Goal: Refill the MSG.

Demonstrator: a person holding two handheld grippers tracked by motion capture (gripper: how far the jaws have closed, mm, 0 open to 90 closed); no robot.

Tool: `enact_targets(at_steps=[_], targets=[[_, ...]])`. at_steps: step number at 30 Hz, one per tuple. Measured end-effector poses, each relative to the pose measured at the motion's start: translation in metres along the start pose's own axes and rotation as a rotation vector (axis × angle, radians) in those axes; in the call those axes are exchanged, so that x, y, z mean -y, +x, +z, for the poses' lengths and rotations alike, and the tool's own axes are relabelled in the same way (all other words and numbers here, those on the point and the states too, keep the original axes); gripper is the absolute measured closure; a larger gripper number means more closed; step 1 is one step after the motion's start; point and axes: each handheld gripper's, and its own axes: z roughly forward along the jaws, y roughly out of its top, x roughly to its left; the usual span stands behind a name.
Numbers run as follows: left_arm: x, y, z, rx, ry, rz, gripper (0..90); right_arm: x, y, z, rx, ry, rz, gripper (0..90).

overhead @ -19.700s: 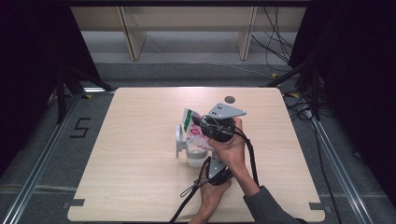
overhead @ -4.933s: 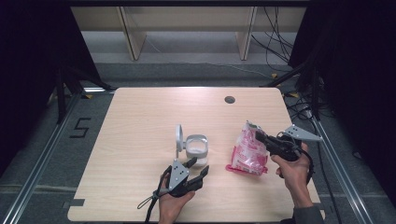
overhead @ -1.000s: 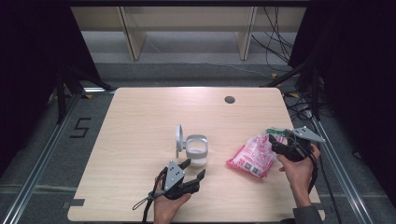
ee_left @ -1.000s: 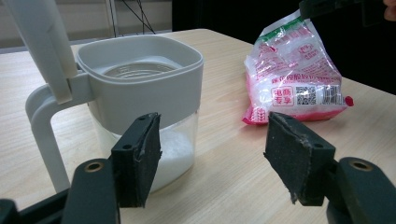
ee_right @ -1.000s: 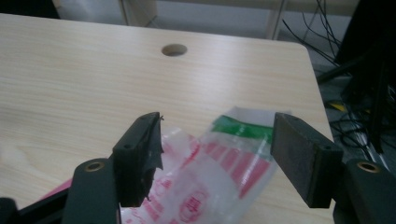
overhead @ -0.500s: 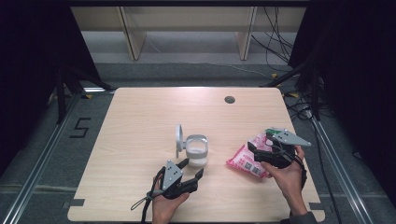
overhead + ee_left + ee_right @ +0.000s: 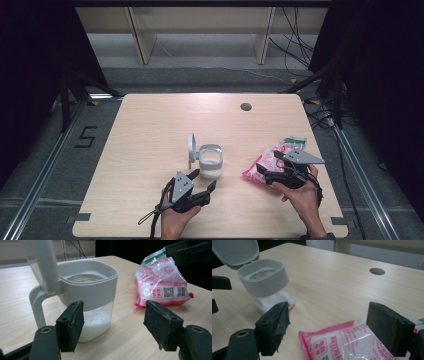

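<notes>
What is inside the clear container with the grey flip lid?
The container holds a low layer of white granules at the bottom, seen through the clear wall. Its lid stands open. The grey collar hides the upper inside wall.

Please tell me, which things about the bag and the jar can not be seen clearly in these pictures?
- Bag: the right gripper view's bottom edge cuts off its lower part.
- Bag print: too small to read in the left gripper view.
- Bag's near end in the high view: the right gripper covers it.
- Jar: its lid runs past the top edge in the left gripper view.
</notes>
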Motion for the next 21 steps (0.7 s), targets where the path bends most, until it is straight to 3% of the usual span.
enact_targets(at_steps=[1, 3, 4, 6, 8, 9, 10, 12, 14, 18, 21], targets=[[-0.001, 0.001, -0.002, -0.002, 0.013, 0.009, 31.3, 0.001, -0.001, 0.002, -0.008, -0.011, -0.009, 19.7], [-0.001, 0.001, -0.003, -0.009, 0.006, -0.021, 30.7, 0.003, 0.001, 0.001, -0.005, -0.012, -0.011, 20.3], [-0.002, 0.002, -0.004, -0.011, 0.011, -0.020, 30.5, 0.004, 0.002, 0.002, -0.015, -0.022, -0.001, 20.3], [-0.003, 0.005, -0.005, -0.008, 0.006, 0.004, 29.5, 0.005, 0.000, 0.002, -0.013, -0.011, -0.037, 20.6], [-0.004, 0.007, -0.007, -0.010, 0.005, -0.001, 29.1, 0.007, 0.002, 0.000, -0.021, 0.004, -0.012, 20.8], [-0.005, 0.009, -0.008, -0.013, 0.014, 0.004, 28.6, 0.009, 0.000, 0.001, -0.031, -0.004, -0.038, 21.0], [-0.006, 0.010, -0.009, -0.016, 0.010, 0.001, 28.5, 0.010, 0.003, 0.000, -0.030, 0.003, -0.012, 21.4], [-0.007, 0.012, -0.011, -0.025, 0.010, -0.004, 28.3, 0.012, 0.002, 0.001, -0.040, -0.003, -0.034, 21.4], [-0.007, 0.014, -0.013, -0.031, 0.006, -0.011, 28.1, 0.014, 0.006, 0.001, -0.045, -0.002, -0.009, 21.4], [-0.008, 0.018, -0.017, -0.048, 0.005, -0.013, 28.0, 0.016, 0.008, -0.001, -0.050, 0.034, -0.026, 21.7], [-0.009, 0.021, -0.018, -0.053, 0.004, -0.011, 28.0, 0.018, 0.009, 0.000, -0.067, 0.025, -0.029, 21.8]])
